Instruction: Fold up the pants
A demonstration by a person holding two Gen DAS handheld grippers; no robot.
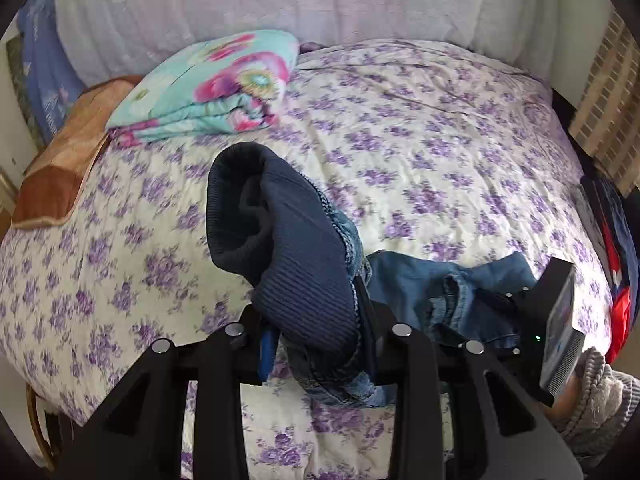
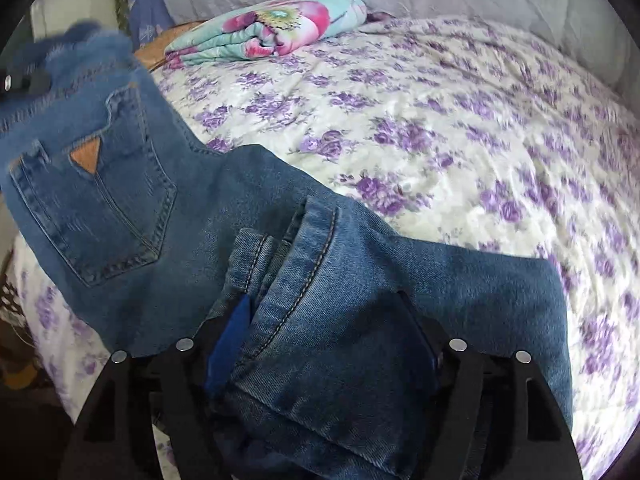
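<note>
The pants are blue jeans with a dark ribbed waistband (image 1: 280,232). In the left wrist view my left gripper (image 1: 316,320) is shut on the waistband end, which stands up over the fingers above the bed. The denim (image 1: 424,288) runs right toward my right gripper's body (image 1: 556,320). In the right wrist view my right gripper (image 2: 332,320) is shut on the hemmed leg ends (image 2: 312,264). The seat with its back pocket (image 2: 100,200) hangs to the left, above the bedspread. The fingertips of both are hidden by cloth.
The bed has a white bedspread with purple flowers (image 1: 420,140) (image 2: 440,140). A folded turquoise floral blanket (image 1: 216,88) (image 2: 272,28) lies at the far left by the headboard. An orange-brown pillow (image 1: 64,160) lies at the left edge. Red and blue cloth (image 1: 616,280) lies at the right edge.
</note>
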